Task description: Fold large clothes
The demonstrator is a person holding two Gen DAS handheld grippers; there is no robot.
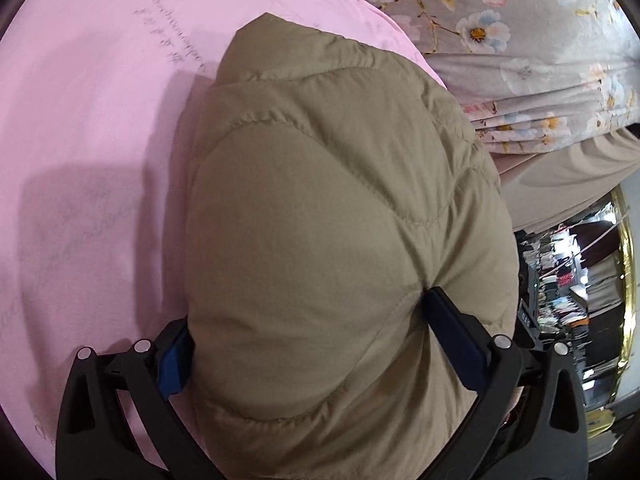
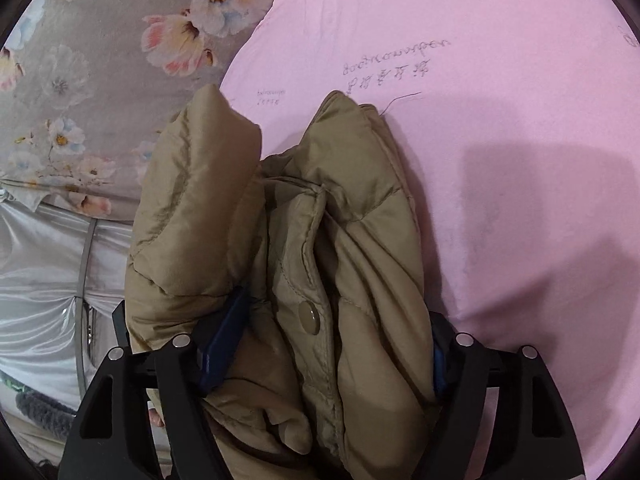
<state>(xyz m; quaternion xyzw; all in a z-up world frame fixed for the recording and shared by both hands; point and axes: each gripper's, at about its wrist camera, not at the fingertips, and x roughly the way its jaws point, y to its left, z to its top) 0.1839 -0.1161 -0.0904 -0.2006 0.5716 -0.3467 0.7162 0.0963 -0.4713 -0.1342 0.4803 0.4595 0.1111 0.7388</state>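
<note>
On pink sheet (image 1: 80, 160), tan puffer jacket (image 1: 340, 220) (bunched) pinched between left gripper (image 1: 308, 336), right gripper (image 2: 336, 332)

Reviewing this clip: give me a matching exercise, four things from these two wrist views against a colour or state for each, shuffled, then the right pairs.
Things:
1. puffer jacket
2. sheet
3. floral fabric
4. snap button

Descriptions:
A. plain pink, faint printed writing
B. grey with white flowers
C. khaki, quilted, clamped in both the left gripper and the right gripper
D. small round disc on a placket

Pairs: 1-C, 2-A, 3-B, 4-D
</note>
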